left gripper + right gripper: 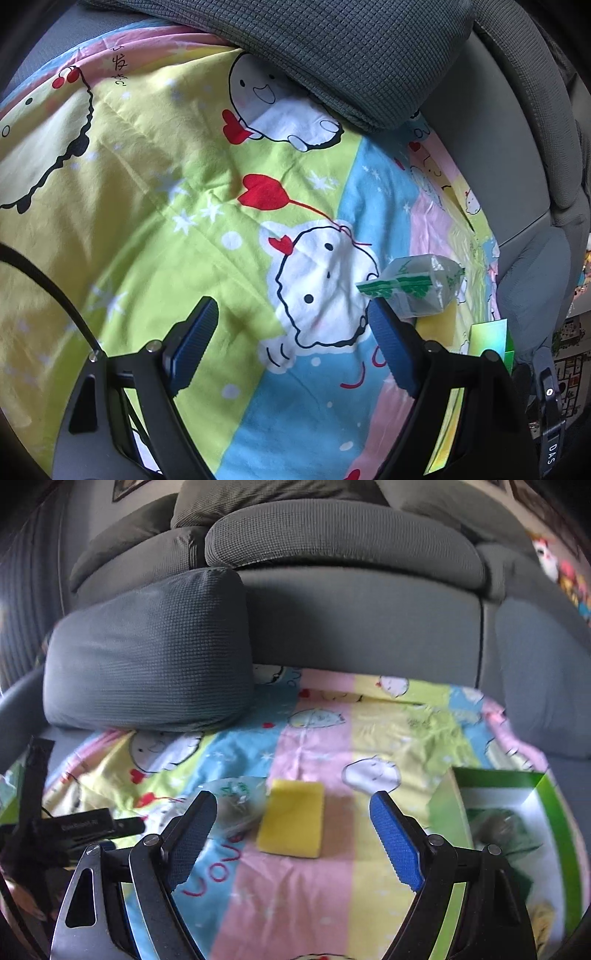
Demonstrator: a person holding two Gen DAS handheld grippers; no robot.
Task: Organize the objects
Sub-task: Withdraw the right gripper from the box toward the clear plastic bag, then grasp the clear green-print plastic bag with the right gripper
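Spread over a grey fabric sofa (351, 627), 1 pastel cartoon-print quilt (155, 192) carries 1 yellow rectangular sponge (291, 818), 1 clear green-printed plastic packet (417, 286) just left of it, and 1 green-rimmed cardboard box (546, 808) to the right. 1 grey cushion (147, 653) rests behind. Left gripper (291, 319) and right gripper (293, 812) both gape wide, empty.

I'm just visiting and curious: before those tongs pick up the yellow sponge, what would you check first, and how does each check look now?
1. Right tongs open and empty: ok.
2. Yellow sponge lies flat on the cartoon blanket, nothing on top: ok.
3. Sponge lined up between the right tongs' fingers: ok.
4. Clear plastic packet apart from the sponge: cannot tell, they sit very close.
5. Green box has room: cannot tell.
6. Left tongs open and empty: ok.
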